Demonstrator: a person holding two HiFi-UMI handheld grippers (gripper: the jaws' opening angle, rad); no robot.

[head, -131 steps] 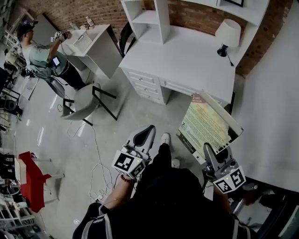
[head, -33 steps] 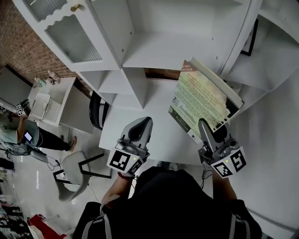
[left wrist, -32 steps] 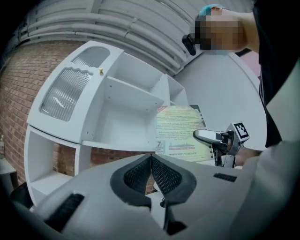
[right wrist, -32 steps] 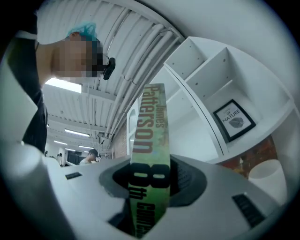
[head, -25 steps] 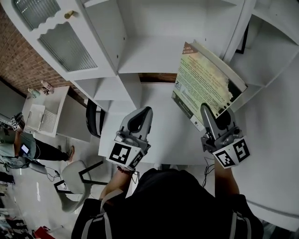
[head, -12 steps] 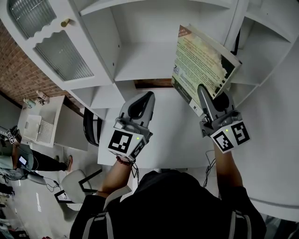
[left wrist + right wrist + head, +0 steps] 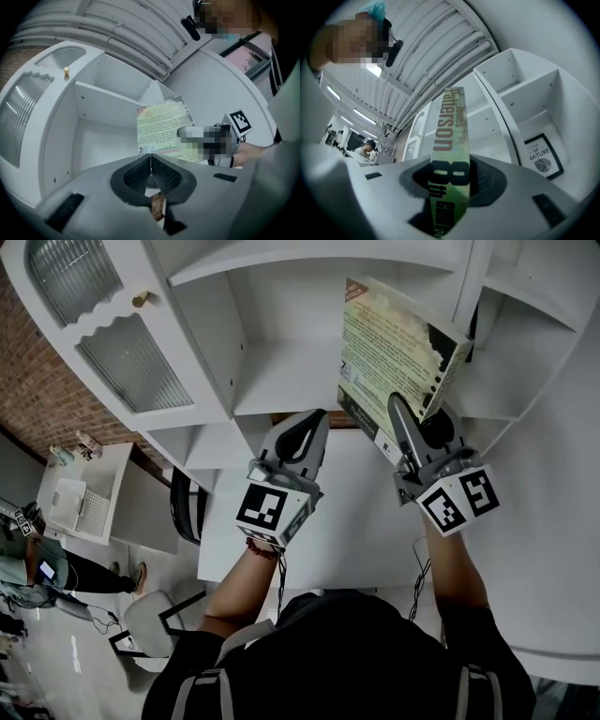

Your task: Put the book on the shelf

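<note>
Green book (image 7: pixel 389 343) clamped in right hand-held gripper (image 7: pixel 417 426), facing white shelf (image 7: pixel 281 379).

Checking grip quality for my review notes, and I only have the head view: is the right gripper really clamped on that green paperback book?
Observer: Yes. The right gripper view shows the jaws of the right gripper pressing both covers of the green paperback book, spine facing the camera.
Operator: Left gripper carrying anything?
Observer: No. On the left gripper the jaws are together, nothing between them.
Operator: Anything on the shelves to the right?
Observer: A black-framed print stands in one compartment of the white shelf unit.
</note>
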